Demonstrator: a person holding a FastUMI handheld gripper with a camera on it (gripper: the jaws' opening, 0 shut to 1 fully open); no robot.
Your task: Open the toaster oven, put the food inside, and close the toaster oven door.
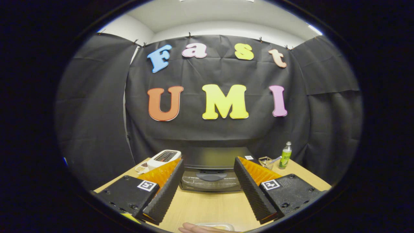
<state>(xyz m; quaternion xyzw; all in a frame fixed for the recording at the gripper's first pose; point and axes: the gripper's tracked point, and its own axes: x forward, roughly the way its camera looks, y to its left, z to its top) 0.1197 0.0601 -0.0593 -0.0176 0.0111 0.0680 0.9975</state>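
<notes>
Pale wood tabletop [207, 207] fills the foreground inside a booth hung with black cloth. Nearest of all, below the fingers, part of a hand [194, 229] is seen beside the rim of a clear container [217, 224]; whether the food lies in it cannot be told.

The gripper [208, 168] is held above the table with its fingers spread wide and nothing between them. Beyond the fingertips, framed by the gap, the toaster oven [212, 171] stands with its glass door shut and the door handle [211, 176] set across the top of the door.

To the left of the toaster oven a white device [163, 158] with a dark panel is seen. To the oven's right lie a small clear dish [266, 161] and, further right, a green bottle [285, 156] standing upright.

The opening of the door is judged to be the step in hand, not yet begun. The handle would best be approached squarely and at its middle, and the door then drawn down along its hinge arc rather than straight back, so that the oven is not dragged across the table
</notes>
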